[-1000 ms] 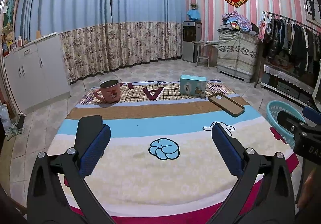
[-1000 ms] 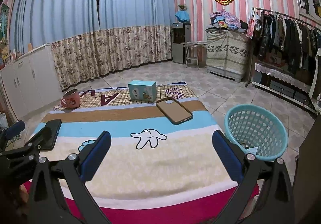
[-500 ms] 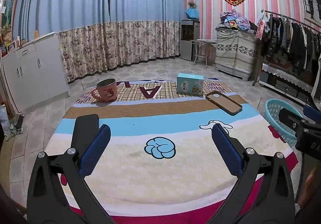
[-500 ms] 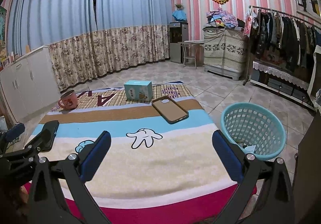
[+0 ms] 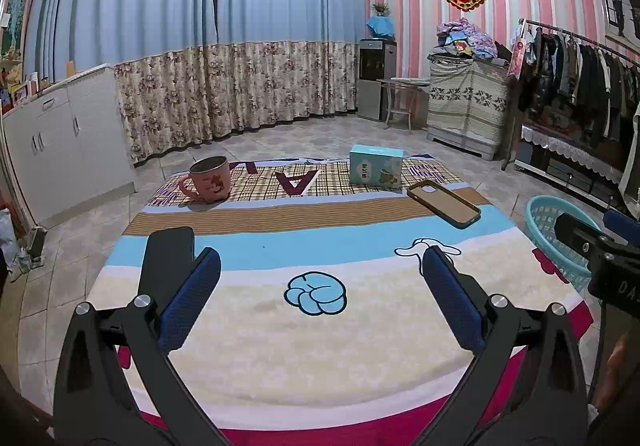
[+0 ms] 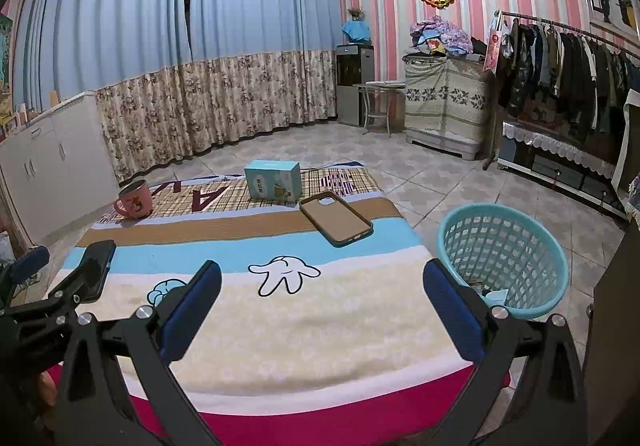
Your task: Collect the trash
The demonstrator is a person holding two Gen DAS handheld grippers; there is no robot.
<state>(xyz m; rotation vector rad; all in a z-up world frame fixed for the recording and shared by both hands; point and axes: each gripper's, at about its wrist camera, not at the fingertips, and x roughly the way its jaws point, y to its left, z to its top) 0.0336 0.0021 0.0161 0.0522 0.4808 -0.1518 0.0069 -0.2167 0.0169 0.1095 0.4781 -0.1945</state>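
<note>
Both our tongs gape wide and hold nothing: the left gripper and right gripper hover over the near edge of the blanket-covered table. We see no loose trash on it; the scraps lie in the one blue basket off its right edge. The risk, we judge, is grabbing keepers: one phone case, one tissue box, one pink mug at the far edge.

Left gripper held level, jaws spread wide and empty, right gripper alongside it, likewise wide apart, empty
</note>
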